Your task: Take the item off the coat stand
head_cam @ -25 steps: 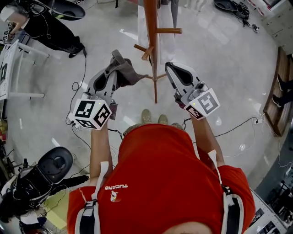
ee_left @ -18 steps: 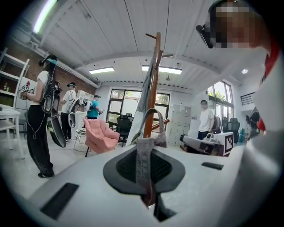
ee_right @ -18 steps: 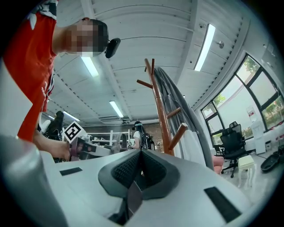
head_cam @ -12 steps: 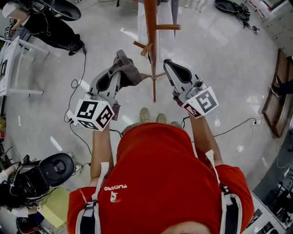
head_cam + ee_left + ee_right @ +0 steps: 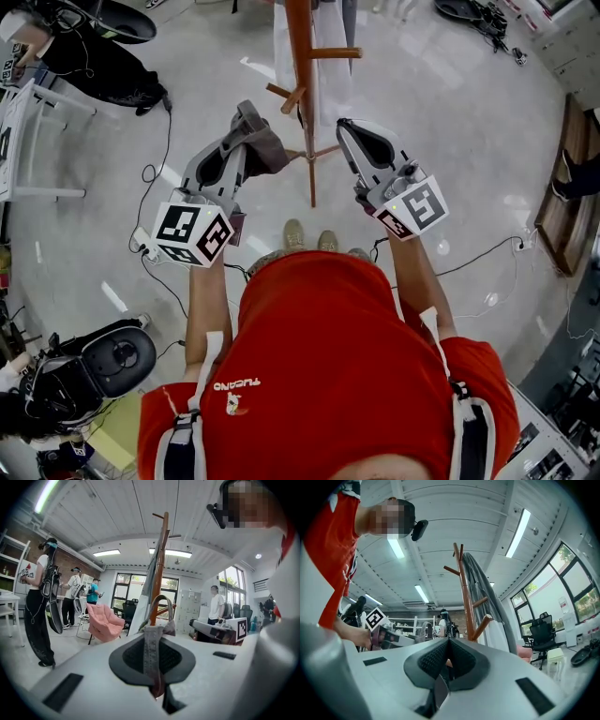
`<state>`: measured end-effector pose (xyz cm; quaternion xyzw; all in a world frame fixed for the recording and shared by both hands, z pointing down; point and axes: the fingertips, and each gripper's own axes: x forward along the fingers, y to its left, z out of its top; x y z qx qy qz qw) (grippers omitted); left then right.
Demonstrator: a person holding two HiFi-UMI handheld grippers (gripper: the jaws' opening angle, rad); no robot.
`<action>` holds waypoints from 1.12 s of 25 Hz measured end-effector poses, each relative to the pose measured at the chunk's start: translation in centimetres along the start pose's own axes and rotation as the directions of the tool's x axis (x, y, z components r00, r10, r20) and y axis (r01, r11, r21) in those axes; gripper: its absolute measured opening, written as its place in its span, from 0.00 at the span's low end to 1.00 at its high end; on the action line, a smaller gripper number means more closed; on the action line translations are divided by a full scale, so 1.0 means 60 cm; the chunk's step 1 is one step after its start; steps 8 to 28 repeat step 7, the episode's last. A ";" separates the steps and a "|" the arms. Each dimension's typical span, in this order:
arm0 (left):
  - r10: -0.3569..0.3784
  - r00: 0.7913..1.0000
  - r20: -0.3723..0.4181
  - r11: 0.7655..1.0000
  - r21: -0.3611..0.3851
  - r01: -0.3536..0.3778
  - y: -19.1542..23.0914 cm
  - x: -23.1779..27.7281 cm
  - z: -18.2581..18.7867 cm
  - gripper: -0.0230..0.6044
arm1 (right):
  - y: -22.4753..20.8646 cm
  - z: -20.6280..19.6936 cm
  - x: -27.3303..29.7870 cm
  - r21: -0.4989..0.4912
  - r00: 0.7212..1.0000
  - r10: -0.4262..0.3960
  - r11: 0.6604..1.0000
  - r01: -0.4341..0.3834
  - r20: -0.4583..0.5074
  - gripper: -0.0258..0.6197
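Note:
In the head view my left gripper (image 5: 244, 120) is shut on a grey-brown fabric item (image 5: 263, 150) that bunches over its tip, just left of the wooden coat stand (image 5: 303, 84) and clear of its pegs. In the left gripper view the item's grey strap (image 5: 151, 656) is pinched between the pads, and its loop (image 5: 161, 600) stands up in front of the stand's pole (image 5: 159, 569). My right gripper (image 5: 348, 127) hangs right of the pole, shut, with nothing between its pads. In the right gripper view it (image 5: 449, 642) points towards the stand (image 5: 465, 592).
A pale garment (image 5: 328, 47) still hangs on the stand, seen grey in the right gripper view (image 5: 487, 588). Cables (image 5: 164, 159) run over the floor. A pink armchair (image 5: 104, 624), office chairs (image 5: 112, 352) and several people stand around. A white table (image 5: 28, 141) is at left.
Both grippers have hardly shifted, and the left one keeps hold of the fabric item. The office chair at the lower left has moved further down the view.

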<state>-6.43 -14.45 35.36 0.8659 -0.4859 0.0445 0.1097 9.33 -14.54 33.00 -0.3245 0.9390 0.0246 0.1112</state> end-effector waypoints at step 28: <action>-0.005 1.000 -0.017 1.000 -0.008 0.005 0.043 0.012 0.007 0.06 | -0.008 -0.012 0.046 0.013 1.000 -0.007 1.000 0.008 -0.013 0.08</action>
